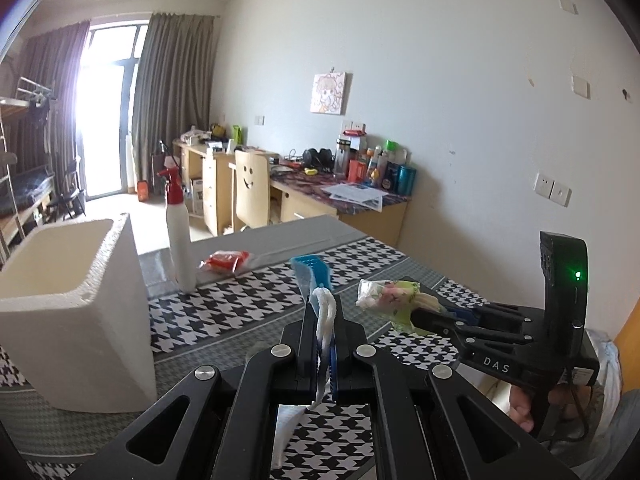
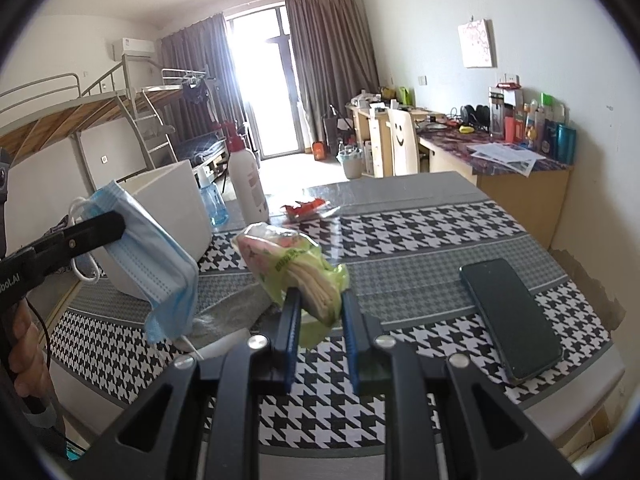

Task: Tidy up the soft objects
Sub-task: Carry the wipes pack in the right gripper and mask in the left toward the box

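Observation:
My left gripper (image 1: 323, 312) is shut on a blue face mask (image 1: 314, 280) with white ear loops, held above the table. In the right wrist view the mask (image 2: 160, 264) hangs from the left gripper (image 2: 120, 224) in front of the white foam box (image 2: 176, 196). My right gripper (image 2: 318, 300) is shut on a green floral tissue pack (image 2: 288, 260), held above the table. It also shows in the left wrist view (image 1: 388, 296), right of the mask. The foam box (image 1: 72, 304) stands open at the left.
A white spray bottle with a red top (image 1: 178, 228) stands beyond the box. A red packet (image 1: 226, 261) lies behind it. A dark phone (image 2: 510, 320) lies on the houndstooth tablecloth (image 2: 420, 240) at the right. Desks and a chair stand beyond the table.

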The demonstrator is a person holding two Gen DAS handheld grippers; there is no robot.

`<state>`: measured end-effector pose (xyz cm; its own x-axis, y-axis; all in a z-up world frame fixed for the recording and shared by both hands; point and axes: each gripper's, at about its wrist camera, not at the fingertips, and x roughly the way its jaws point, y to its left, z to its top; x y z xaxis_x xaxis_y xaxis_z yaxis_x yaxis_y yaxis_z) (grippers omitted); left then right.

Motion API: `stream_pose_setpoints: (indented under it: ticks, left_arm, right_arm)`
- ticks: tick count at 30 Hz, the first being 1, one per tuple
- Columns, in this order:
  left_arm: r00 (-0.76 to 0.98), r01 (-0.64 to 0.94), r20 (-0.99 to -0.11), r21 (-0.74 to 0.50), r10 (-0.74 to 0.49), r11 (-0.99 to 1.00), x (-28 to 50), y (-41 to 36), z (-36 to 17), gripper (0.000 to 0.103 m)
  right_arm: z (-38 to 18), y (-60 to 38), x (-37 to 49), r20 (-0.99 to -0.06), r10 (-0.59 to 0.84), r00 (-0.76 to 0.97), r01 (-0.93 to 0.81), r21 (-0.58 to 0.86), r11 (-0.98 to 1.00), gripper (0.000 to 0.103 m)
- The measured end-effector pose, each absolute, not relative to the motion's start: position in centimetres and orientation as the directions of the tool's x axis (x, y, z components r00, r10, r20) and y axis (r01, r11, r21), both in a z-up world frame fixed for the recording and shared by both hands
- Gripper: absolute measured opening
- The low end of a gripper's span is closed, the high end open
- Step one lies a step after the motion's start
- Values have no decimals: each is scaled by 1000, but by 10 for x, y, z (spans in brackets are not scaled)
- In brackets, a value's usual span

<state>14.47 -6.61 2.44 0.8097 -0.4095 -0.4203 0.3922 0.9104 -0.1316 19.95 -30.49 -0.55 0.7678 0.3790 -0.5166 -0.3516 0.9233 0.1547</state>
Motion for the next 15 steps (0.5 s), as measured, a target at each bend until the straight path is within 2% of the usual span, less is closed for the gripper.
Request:
stream_pose_setpoints:
  ticks: [15]
  left_arm:
    - [851, 332, -401, -91, -340, 939, 140, -51, 35, 4]
  right_arm:
    - [12, -289, 194, -464, 406, 787, -390, 136, 911, 24]
